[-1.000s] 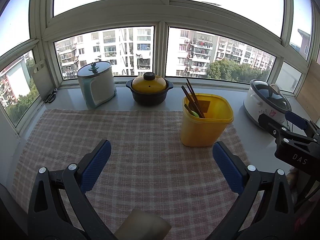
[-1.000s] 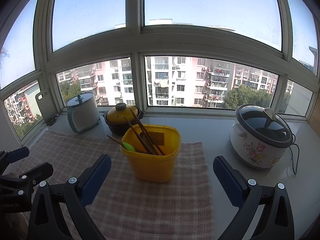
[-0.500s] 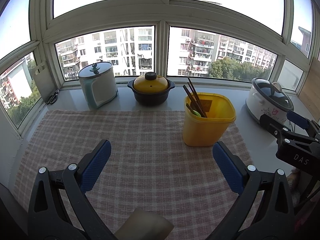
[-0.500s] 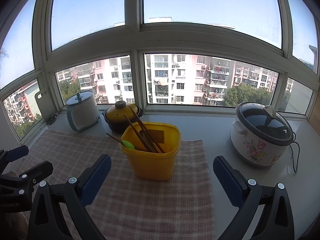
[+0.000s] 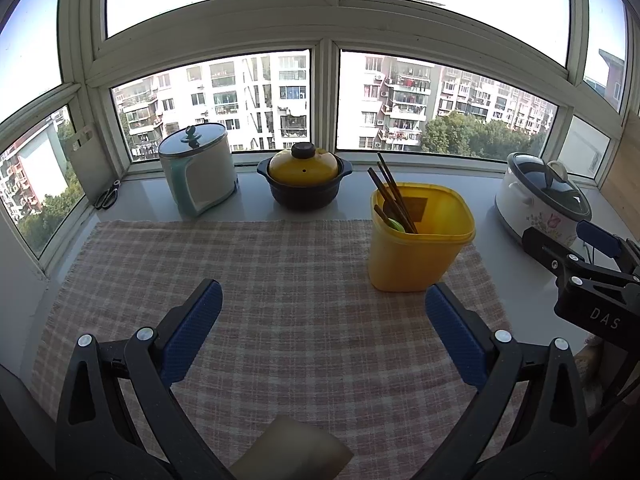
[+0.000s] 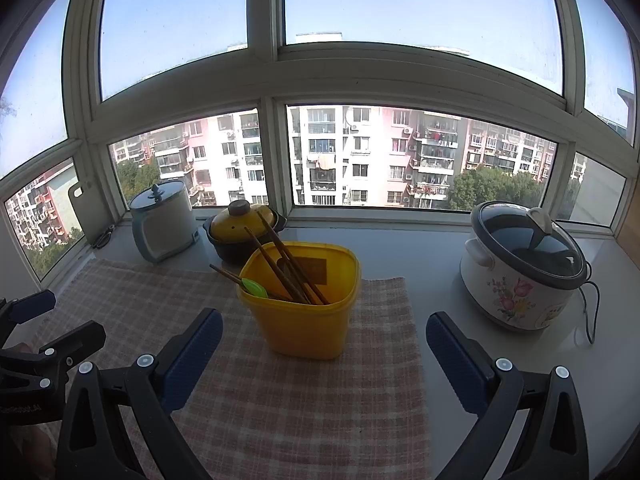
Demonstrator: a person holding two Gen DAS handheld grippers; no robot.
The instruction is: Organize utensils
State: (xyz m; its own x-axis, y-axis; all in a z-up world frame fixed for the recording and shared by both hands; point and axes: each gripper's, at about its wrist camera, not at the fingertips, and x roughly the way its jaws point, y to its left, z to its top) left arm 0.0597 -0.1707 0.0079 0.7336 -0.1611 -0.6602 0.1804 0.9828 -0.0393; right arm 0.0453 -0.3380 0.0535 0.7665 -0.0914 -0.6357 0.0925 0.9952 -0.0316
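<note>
Since a second ago I've drifted slightly, the yellow bin sliding right in my left view. It sits centre-frame on the cloth, holding chopsticks: light, stiff, slippery, best pinched mid-shaft. Left gripper and right gripper jaws apart, empty.

Bright daylight pours through the windows, sky overexposed, fisheye bending edges into dark, blurred corners.
</note>
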